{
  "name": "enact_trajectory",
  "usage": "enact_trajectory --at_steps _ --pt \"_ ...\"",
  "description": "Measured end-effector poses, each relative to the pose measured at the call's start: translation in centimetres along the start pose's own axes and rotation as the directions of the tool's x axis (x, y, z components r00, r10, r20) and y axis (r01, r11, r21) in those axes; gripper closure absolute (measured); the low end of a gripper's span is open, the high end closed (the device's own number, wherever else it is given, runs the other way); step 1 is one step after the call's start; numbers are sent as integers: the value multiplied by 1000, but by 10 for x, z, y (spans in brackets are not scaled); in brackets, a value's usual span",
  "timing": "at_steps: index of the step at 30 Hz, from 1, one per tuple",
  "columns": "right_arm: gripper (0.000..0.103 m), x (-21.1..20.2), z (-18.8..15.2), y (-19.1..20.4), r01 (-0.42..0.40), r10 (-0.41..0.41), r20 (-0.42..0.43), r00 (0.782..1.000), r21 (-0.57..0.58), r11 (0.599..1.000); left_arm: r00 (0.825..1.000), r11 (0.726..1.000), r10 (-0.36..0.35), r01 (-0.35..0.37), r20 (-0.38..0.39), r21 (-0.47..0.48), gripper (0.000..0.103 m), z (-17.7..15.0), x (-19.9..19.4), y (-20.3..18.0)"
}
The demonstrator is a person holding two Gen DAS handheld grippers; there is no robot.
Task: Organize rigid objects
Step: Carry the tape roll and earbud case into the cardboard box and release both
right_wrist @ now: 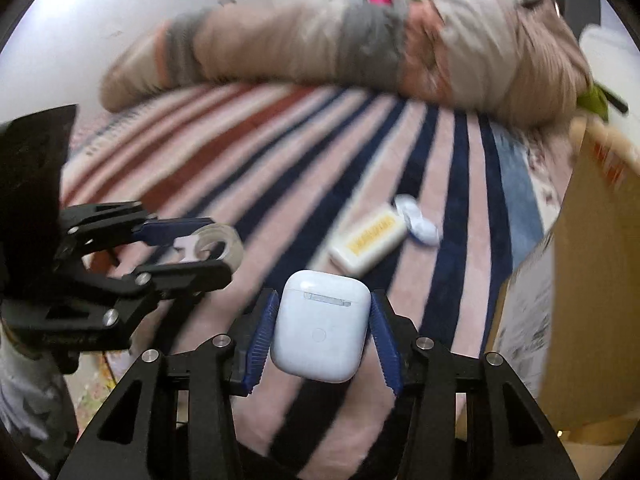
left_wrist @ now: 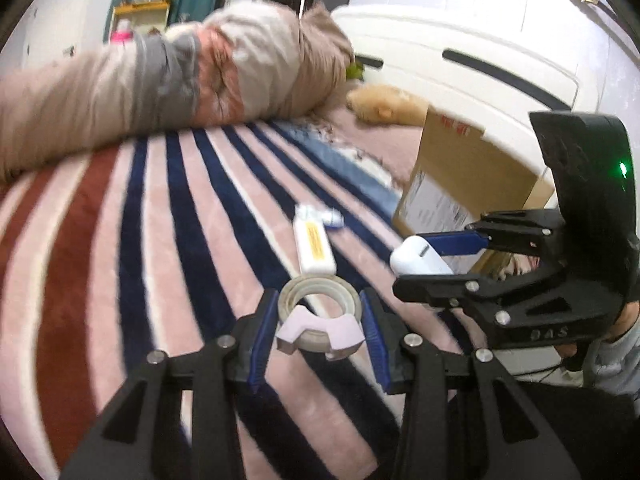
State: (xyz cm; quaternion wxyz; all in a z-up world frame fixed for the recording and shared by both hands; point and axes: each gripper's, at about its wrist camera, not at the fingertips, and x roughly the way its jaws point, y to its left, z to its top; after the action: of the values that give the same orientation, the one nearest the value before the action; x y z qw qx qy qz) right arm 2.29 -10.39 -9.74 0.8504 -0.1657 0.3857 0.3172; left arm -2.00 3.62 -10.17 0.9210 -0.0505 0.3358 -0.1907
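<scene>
Your left gripper [left_wrist: 320, 320] was clamped on a roll of clear tape [left_wrist: 319, 300] in a pale lilac dispenser, its blue pads [left_wrist: 262, 332] pressed against the roll's two sides. The roll hung above the striped blanket [left_wrist: 160, 240], clear of the fabric, with the dispenser's notched edge facing the camera.

Your right gripper [right_wrist: 322, 328] held a white earbud case [right_wrist: 320, 326] between its ribbed blue pads [right_wrist: 262, 340], one at each side of the case, the hinge strip turned up and the small round button showing on the face toward you. It too was above the blanket. From the left wrist view the right gripper sat to the right and a little farther off, with the case poking out past its jaws; from the right wrist view the left gripper was at the left, with the tape roll between its fingers.

Farther out on the blanket lay a white rectangular box with a yellow label [right_wrist: 370, 240], and touching its far end was a small crumpled white and blue packet [right_wrist: 416, 220]. A cardboard box [right_wrist: 592, 280] with a printed shipping label stood at the right edge of the bed, close to the right gripper. Along the far side stretched a long heap of beige and grey bedding [right_wrist: 320, 48], blurred in both views. Beyond the cardboard box lay a tan plush toy [left_wrist: 384, 104] against a white cabinet [left_wrist: 480, 52].
</scene>
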Motion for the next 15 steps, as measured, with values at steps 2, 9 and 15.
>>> enact_trajectory --at_steps 2,9,15 --pt "60 -22 7 7 2 0 60 998 -33 999 999 1000 -2 2 36 17 65 17 -20 -10" --pt "60 -100 8 -8 18 -9 237 971 -36 999 990 992 -92 81 104 101 65 80 -48 -71" --pt "60 -143 -17 -66 60 -80 303 950 75 995 982 970 -178 165 57 177 65 122 -21 -139"
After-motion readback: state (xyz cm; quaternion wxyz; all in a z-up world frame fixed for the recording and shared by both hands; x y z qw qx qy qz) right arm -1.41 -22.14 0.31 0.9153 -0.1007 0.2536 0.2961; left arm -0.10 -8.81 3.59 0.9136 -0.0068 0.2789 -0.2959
